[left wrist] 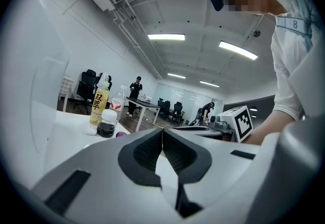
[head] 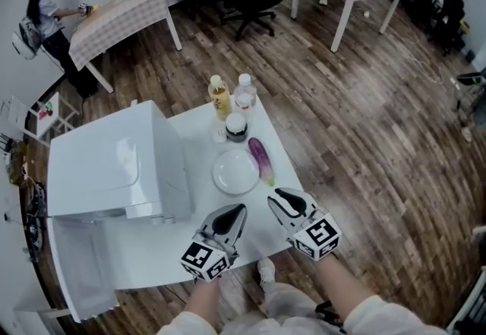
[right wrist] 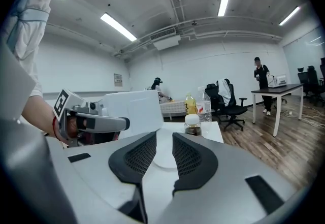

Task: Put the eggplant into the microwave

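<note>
White takes up the left of the table [head: 175,257]: the microwave [head: 114,162] stands there, and from overhead I cannot tell whether its door is open or closed. To its right is the plate [head: 235,172]. The eggplant [head: 260,159] lies just beside the plate's right rim, near the table's edge, untouched and well outside the microwave. Behind them the jar [head: 236,127], yellow drink bottle [head: 219,96] and water bottle [head: 244,92] cluster at the far edge, out of my reach path.

My left gripper [head: 238,210] hangs over the near part of the table with its jaws together and nothing in them. It points between the microwave and the plate, so I judge it is meant for the door rather than the vegetable. My right gripper [head: 276,195] has its jaws apart and empty. Its nose is toward the plate and the eggplant beyond it, which I read as lining up for the pick.

Only the head view shows the eggplant whole and how it lies. The left gripper view catches just a purple sliver of it beside the jar. In the right gripper view I see the plate through the gap but cannot make out the eggplant. The two gripper views do settle the jaws, touching on the left and parted on the right, which the head view leaves vague.
</note>
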`<state>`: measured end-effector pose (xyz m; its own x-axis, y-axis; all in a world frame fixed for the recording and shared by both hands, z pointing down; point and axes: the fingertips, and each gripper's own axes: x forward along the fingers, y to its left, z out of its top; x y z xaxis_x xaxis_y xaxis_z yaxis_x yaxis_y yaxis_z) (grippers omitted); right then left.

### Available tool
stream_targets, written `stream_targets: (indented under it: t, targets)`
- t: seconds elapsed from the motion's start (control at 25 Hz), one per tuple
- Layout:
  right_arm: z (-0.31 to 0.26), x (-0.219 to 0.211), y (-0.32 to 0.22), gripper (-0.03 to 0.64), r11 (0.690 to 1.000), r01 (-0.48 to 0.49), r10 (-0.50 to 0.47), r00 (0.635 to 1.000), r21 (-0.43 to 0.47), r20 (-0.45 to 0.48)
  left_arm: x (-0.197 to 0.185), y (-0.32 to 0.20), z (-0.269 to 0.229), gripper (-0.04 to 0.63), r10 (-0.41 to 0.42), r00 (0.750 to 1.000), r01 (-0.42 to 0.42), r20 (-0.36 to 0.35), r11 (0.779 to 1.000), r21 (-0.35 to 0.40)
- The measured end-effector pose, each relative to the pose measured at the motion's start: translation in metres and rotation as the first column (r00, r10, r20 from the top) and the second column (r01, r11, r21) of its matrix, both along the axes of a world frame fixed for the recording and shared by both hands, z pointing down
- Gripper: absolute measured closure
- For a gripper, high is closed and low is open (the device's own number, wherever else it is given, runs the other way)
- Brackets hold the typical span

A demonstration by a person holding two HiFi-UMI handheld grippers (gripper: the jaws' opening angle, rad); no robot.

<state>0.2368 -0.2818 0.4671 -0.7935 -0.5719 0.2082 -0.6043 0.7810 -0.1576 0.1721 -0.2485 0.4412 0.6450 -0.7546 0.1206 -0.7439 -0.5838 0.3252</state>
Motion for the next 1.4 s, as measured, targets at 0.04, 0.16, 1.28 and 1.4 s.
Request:
stream_targets:
  t: [0.04, 0.16, 1.28, 1.4]
  targets:
    - [0.005, -0.001, -0.004, 0.517, 1.000, -0.007, 0.007, 1.000, -0.007, -0.009, -0.001, -0.003, 0.004, 0.592, -0.003, 1.000, 0.003, -0.001, 1.000, -0.001]
    - [0.021, -0.005, -0.016, 0.511, 0.999, -0.030, 0.030, 0.998, -0.018, -0.051, -0.004, -0.012, 0.015, 0.592, -0.009, 1.000, 0.009, 0.002, 1.000, -0.006]
    - [0.123, -0.011, -0.105, 0.426, 0.962, -0.226, 0.159, 0.920, -0.152, -0.358, -0.015, -0.064, 0.064, 0.591, -0.081, 0.996, 0.083, 0.042, 0.996, -0.042]
    - [0.131, -0.012, -0.108, 0.426, 0.956, -0.240, 0.161, 0.908, -0.166, -0.386, -0.018, -0.066, 0.063, 0.591, -0.087, 0.995, 0.089, 0.045, 0.995, -0.044]
